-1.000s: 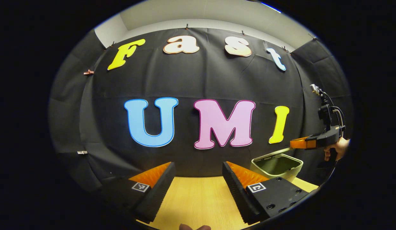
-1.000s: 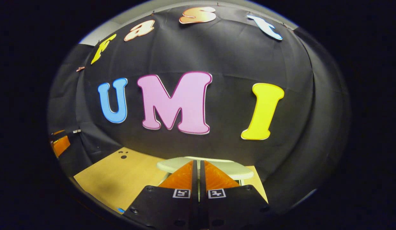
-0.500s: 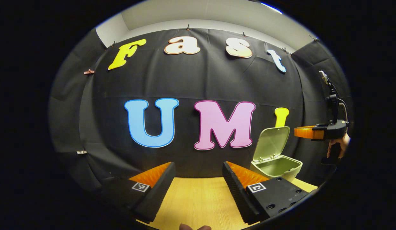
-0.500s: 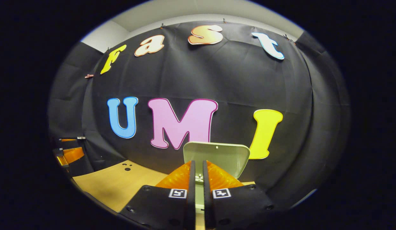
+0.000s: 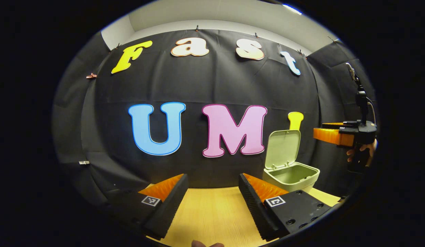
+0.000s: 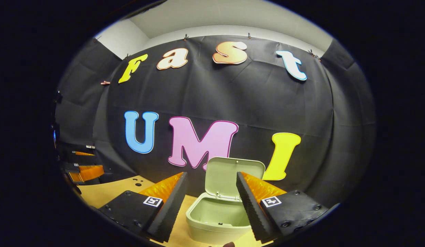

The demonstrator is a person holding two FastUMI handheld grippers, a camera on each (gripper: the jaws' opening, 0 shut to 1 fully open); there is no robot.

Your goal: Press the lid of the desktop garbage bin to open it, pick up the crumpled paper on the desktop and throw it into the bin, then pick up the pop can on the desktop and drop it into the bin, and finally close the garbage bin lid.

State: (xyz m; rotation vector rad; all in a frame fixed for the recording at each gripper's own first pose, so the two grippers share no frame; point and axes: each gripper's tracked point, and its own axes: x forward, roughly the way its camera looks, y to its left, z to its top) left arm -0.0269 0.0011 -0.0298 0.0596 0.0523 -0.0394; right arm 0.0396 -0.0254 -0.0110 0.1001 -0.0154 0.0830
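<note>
We see the garbage bin [image 6: 216, 219] standing on the counter [image 5: 212, 212] with its lid [image 6: 233, 176] swung upright at the back, so the first step of the task is judged complete. In the right gripper view, the right gripper [image 6: 210, 202] is released, jaws spread wide, and the bin sits directly ahead at twelve o'clock, framed between the two fingers but touched by neither. The visible part of the bin's interior shows no contents; its floor is partly hidden.

In the left gripper view, the left gripper [image 5: 212, 200] is likewise released and grasps nothing. From it the bin [image 5: 291, 175] lies at about two o'clock, with the right gripper [image 5: 332, 135] held above and beyond the bin. We judge the right gripper the nearer to the bin.

The crumpled paper and the pop can are not located in these frames, so we cannot state their bearing or long axis; finding the paper is the likely next requirement.
</note>
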